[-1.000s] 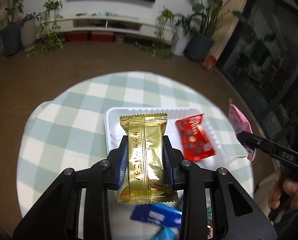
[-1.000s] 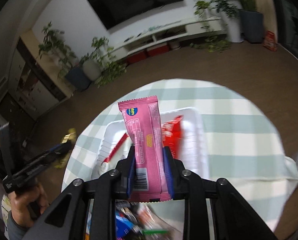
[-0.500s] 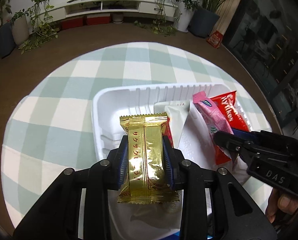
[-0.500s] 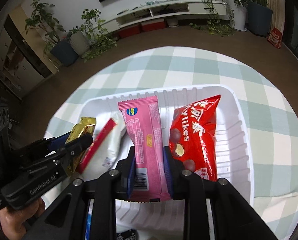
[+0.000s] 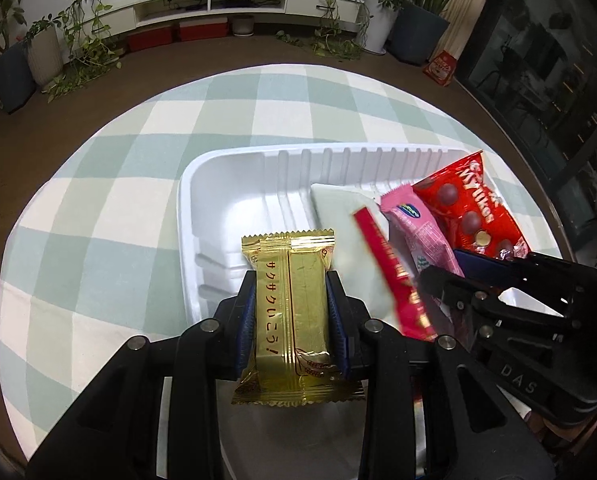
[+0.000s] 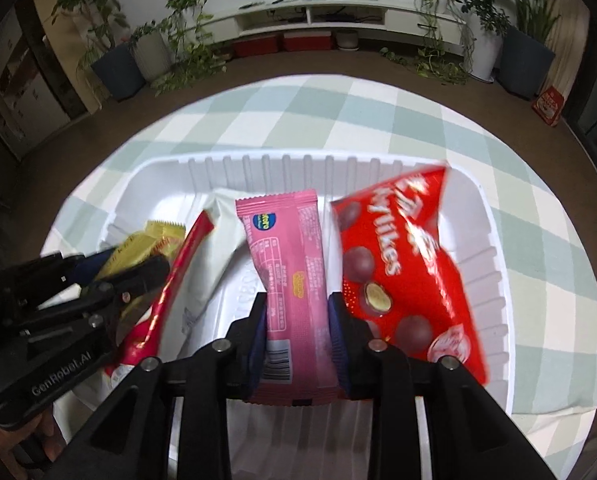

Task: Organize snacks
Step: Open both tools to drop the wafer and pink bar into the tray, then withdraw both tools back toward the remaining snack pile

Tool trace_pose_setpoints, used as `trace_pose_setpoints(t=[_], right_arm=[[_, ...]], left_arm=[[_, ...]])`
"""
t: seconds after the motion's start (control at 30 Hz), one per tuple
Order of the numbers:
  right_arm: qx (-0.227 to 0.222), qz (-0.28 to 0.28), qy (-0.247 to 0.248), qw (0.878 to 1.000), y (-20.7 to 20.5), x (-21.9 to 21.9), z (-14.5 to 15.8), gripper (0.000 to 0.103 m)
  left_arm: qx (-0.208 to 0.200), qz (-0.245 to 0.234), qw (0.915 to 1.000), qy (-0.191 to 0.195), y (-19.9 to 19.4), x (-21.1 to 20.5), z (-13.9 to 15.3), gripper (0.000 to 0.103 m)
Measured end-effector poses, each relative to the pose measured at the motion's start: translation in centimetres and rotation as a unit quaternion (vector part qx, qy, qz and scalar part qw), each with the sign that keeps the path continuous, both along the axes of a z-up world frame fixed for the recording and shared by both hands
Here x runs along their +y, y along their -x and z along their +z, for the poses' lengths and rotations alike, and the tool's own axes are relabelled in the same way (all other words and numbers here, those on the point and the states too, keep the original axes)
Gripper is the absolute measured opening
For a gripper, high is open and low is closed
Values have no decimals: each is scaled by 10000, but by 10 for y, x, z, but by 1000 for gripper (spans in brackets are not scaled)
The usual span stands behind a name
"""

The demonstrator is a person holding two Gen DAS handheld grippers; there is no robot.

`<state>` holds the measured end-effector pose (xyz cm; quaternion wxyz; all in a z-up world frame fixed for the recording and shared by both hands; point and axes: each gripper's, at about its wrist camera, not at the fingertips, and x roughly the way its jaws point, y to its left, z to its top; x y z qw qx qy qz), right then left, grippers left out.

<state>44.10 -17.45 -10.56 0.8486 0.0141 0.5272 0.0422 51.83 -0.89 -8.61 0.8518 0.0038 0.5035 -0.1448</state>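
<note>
My left gripper [image 5: 291,300] is shut on a gold wafer packet [image 5: 290,304] and holds it over the near left part of the white tray [image 5: 234,168]. My right gripper [image 6: 297,320] is shut on a pink snack bar [image 6: 288,264] and holds it over the tray's middle [image 6: 258,160]. In the tray lie a red chocolate-ball bag [image 6: 402,264], a white packet [image 6: 202,280] and a red-edged strip [image 6: 178,264]. The right gripper [image 5: 458,268] with the pink bar [image 5: 418,232] shows in the left wrist view. The left gripper [image 6: 110,270] shows in the right wrist view.
The tray stands on a round table with a green-and-white checked cloth [image 5: 110,208]. Brown floor [image 5: 58,92], potted plants [image 5: 10,68] and a low white TV shelf [image 5: 234,0] lie beyond. Glass doors [image 5: 538,60] are at the right.
Both grippers have moved forward and lower over the tray, each keeping its packet. The pink bar now hangs between the white packet and the red bag.
</note>
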Motion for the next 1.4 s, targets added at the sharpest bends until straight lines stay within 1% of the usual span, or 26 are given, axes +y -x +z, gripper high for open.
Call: trace_pose_setpoints(t=[0.1,0.23,0.27,0.3,0.33,0.37,0.4,0.43,0.5,0.57,0.6,0.7,0.73,0.77,0.8,0.87,0.93,0.97,1.0,1.07,1.1,1.13,1.2,1.27,1.33,1.4], right_arm=[[-56,16,44,10000,1,0,0,33],[-88,-12,79,9999,2,-1,1,36],[-107,-4,87,9999,2,-1,3,38],[-128,-6,103,9999,3,-1,5,41],[-150,-9,105,9998,3,-2,7,45],[-172,-3,95,9998,4,-2,9,47],[-189,-4,94,9998,5,-3,11,48],[-200,-13,92,9998,6,-3,13,49],[-245,-30,42,9997,9,-5,19,53],[-318,-60,-31,9995,14,-8,28,59],[-353,-73,-66,9993,16,-10,32,60],[-529,-130,-277,9981,28,-19,52,65],[-608,-129,-418,9972,34,-23,59,68],[-711,-108,-590,9957,41,-28,67,74],[-857,-88,-735,9936,52,-33,77,77],[-1159,-44,-902,9892,75,-42,95,85],[-1437,4,-1118,9833,103,-54,109,89],[-1551,-13,-1222,9803,118,-61,115,90],[-1652,-56,-1330,9772,134,-68,119,90],[-1752,-121,-1481,9732,163,-79,121,90],[-1770,-158,-1527,9722,179,-84,121,90],[-1778,-193,-1567,9713,192,-87,119,90],[-1724,-262,-1609,9714,221,-94,111,90],[-1632,-380,-1622,9724,244,-99,100,90],[-1554,-526,-1661,9724,264,-102,90,90],[-1422,-694,-1702,9726,279,-104,80,90]], left_arm=[[-27,6,10000,2,1,1,1,30],[-1,-30,10000,-34,1,-1,0,30],[-11,-45,10000,-49,2,-2,1,30],[-26,-52,10000,-46,2,-3,2,35],[-71,-41,10000,-37,3,-3,4,48],[-103,-46,9999,6,4,-3,6,54],[-143,-55,9999,69,5,-2,10,64],[-176,-54,9998,55,6,-3,13,66],[-237,-56,9997,53,8,-2,20,66],[-274,-44,9995,141,11,1,29,69],[-310,-44,9993,179,14,2,34,74],[-516,-15,9983,289,25,8,54,75],[-598,15,9976,341,30,12,62,83],[-699,32,9968,393,36,16,70,91],[-826,18,9957,428,44,20,79,103],[-1137,-68,9922,516,64,27,97,103],[-1490,-156,9872,548,91,34,115,103],[-1565,-202,9862,504,105,36,122,103],[-1535,-267,9865,501,119,38,127,103],[-1258,-421,9892,616,146,45,134,103],[-1277,-479,9887,626,160,47,136,103],[-1371,-614,9871,545,178,48,137,103],[-1504,-861,9846,213,210,44,134,103],[-1406,-1302,9814,-124,242,35,121,103],[-1468,-1668,9744,-348,271,28,111,103],[-1478,-2091,9656,-443,299,23,100,103]])
